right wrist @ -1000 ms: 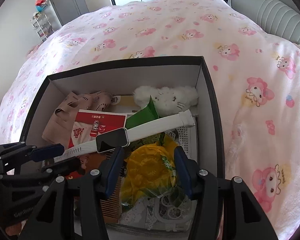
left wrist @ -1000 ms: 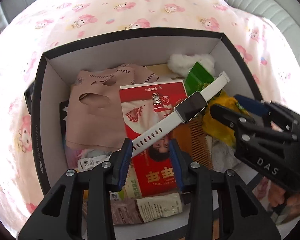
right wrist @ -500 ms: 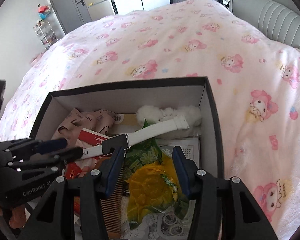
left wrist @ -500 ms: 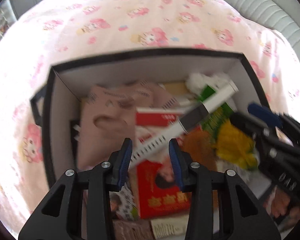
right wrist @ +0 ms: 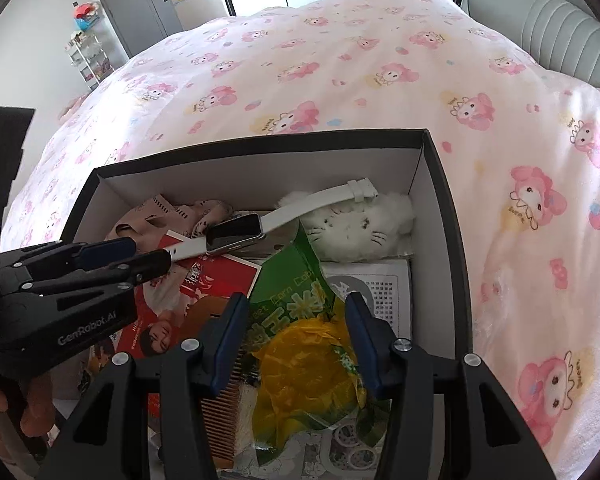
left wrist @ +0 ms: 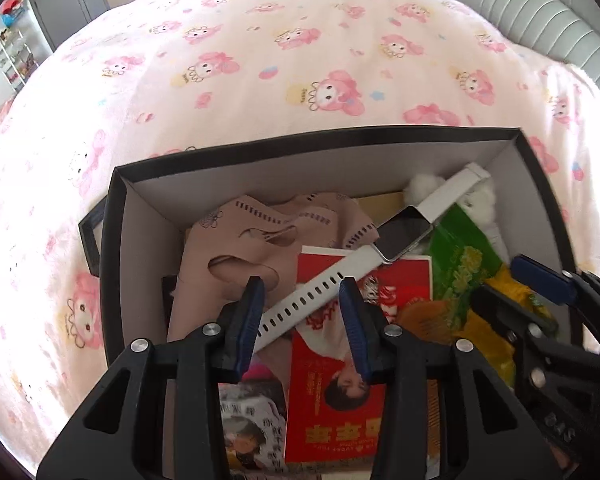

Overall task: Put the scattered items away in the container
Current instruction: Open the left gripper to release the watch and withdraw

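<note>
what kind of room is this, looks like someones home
Most likely a bedroom in a home: the black box sits on a bed with a pink cartoon-print blanket, a grey padded headboard stands at the right, and a door is behind.

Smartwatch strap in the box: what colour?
White, with a row of small holes; the smartwatch face is dark. Best seen in the left wrist view.

Black plastic tongs, blue pads, silver screws, "GenRobot.AI" lettering.
</note>
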